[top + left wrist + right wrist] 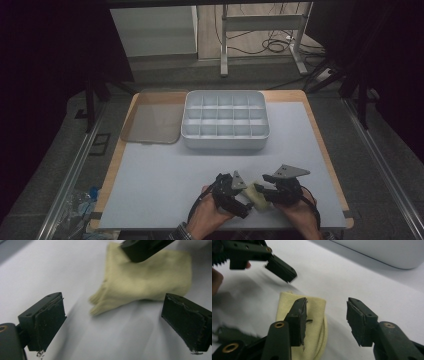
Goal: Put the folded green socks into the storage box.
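Note:
A pale yellow cloth (256,199) lies crumpled on the white mat near the table's front edge, between my two grippers. My left gripper (244,200) points at it from the left. In the left gripper view its jaws (117,325) stand wide apart with the cloth (147,282) just ahead of them and nothing between the pads. My right gripper (262,191) comes in from the right. Its jaws (327,312) are partly apart and bare, one of them hanging over the cloth (287,305). One of its fingers (142,248) rests at the cloth's far edge.
A grey tray (225,142) divided into several compartments stands at mid-table behind the grippers. Its flat lid (150,122) lies to the left of it. The white mat (160,180) spreads bare in front of them. The person's hands come in at the front edge.

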The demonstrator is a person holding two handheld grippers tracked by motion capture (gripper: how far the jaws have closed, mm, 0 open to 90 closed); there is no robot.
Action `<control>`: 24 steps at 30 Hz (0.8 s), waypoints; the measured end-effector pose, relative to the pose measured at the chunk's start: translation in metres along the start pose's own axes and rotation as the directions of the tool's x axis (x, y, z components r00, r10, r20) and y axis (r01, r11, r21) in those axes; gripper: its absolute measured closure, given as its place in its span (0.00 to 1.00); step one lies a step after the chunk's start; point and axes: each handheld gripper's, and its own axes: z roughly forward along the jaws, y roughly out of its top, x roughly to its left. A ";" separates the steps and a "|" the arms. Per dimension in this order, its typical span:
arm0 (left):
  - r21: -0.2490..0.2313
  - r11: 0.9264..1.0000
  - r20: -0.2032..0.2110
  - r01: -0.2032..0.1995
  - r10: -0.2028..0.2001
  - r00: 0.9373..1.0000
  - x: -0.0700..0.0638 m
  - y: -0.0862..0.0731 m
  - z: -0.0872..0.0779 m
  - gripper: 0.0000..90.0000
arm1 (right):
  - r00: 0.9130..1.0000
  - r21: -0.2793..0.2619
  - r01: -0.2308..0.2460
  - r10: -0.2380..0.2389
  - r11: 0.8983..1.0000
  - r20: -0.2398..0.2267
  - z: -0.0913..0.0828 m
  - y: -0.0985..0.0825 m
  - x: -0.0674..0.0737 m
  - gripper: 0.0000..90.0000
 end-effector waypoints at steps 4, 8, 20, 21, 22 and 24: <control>0.002 1.000 -0.023 0.017 -0.017 1.000 0.011 -0.010 -0.008 0.06 | 1.000 0.005 -0.010 0.010 1.000 -0.005 -0.003 0.001 -0.001 0.51; 0.010 0.999 -0.053 0.052 -0.051 0.997 0.026 -0.022 -0.019 0.06 | 1.000 0.012 -0.023 0.023 1.000 -0.015 -0.005 0.001 -0.001 0.48; -0.018 0.992 -0.160 0.129 -0.130 0.979 0.061 -0.053 -0.043 0.07 | 0.997 0.037 -0.034 0.036 0.999 -0.067 -0.005 0.000 0.003 0.47; -0.020 0.991 -0.163 0.131 -0.133 0.978 0.063 -0.055 -0.044 0.07 | 0.997 0.041 -0.036 0.039 0.999 -0.071 -0.005 0.000 0.003 0.46; -0.023 0.991 -0.166 0.134 -0.137 0.977 0.064 -0.057 -0.043 0.07 | 0.997 0.044 -0.037 0.040 0.998 -0.072 -0.005 0.000 0.003 0.46; -0.023 0.990 -0.160 0.139 -0.141 0.977 0.066 -0.061 -0.041 0.06 | 0.996 0.050 -0.038 0.041 0.998 -0.075 -0.004 0.000 0.002 0.46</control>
